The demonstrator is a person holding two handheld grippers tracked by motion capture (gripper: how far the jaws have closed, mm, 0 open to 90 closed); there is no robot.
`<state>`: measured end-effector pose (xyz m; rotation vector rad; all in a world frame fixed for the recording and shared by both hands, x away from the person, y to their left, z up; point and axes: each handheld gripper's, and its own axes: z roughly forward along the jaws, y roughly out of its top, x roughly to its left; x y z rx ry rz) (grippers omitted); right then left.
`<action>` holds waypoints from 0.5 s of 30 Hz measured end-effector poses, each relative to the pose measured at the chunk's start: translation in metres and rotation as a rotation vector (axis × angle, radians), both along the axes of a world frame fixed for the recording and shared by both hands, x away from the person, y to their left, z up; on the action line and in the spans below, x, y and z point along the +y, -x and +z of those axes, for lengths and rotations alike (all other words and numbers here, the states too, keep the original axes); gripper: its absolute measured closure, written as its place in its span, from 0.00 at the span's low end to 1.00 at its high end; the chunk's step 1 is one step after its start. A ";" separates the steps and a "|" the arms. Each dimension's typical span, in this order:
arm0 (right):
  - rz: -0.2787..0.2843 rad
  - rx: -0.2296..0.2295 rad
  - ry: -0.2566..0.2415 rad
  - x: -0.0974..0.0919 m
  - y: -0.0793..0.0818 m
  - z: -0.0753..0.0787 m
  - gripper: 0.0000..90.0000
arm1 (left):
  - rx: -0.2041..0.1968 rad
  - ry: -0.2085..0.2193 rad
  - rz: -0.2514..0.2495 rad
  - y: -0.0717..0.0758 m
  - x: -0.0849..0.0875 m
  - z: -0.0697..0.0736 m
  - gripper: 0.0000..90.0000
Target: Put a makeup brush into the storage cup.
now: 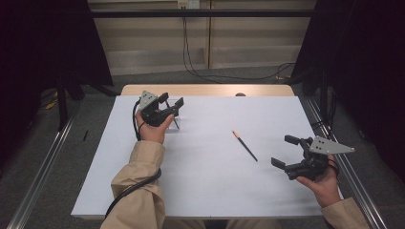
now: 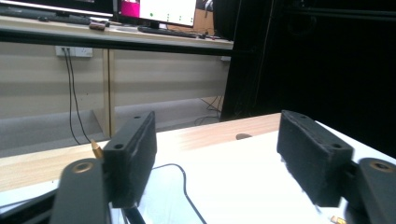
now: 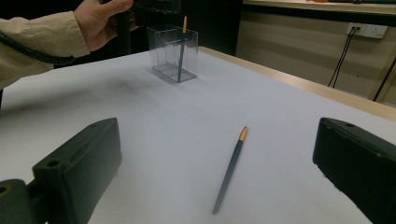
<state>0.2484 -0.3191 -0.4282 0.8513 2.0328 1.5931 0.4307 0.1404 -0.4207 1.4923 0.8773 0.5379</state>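
Note:
A clear plastic box [image 3: 173,53] stands at the table's far left with a dark pencil [image 3: 180,51] upright in it, orange end up. My left gripper [image 1: 172,100] hovers just above that box, jaws open and empty. In the left gripper view [image 2: 217,126] the pencil's orange tip [image 2: 96,149] pokes up just outside one jaw, touching neither pad. A second dark pencil [image 1: 244,145] with an orange end lies flat mid-table. My right gripper [image 1: 285,151] is held open near the right edge, pointing at that pencil [image 3: 229,169], which lies ahead of its jaws [image 3: 219,135].
A white sheet [image 1: 205,181] covers the table, with a bare wooden strip [image 1: 205,89] along the far edge. Metal rails [image 1: 43,167] run along both sides. Cables hang down the wall [image 1: 186,43] behind. A cable trails from the left hand along the sleeve [image 1: 133,186].

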 end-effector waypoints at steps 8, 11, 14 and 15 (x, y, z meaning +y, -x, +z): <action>0.002 0.000 0.003 0.001 0.000 0.000 0.01 | 0.000 -0.002 -0.033 0.004 -0.001 0.004 0.19; 0.001 0.001 0.002 0.001 0.000 0.000 0.01 | -0.006 0.000 -0.053 0.007 -0.002 0.005 0.14; -0.001 0.001 0.003 0.001 0.000 0.000 0.01 | -0.007 -0.009 -0.066 0.009 -0.002 0.006 0.10; -0.001 0.002 0.002 0.001 0.000 0.000 0.01 | -0.008 -0.003 -0.070 0.010 -0.002 0.006 0.09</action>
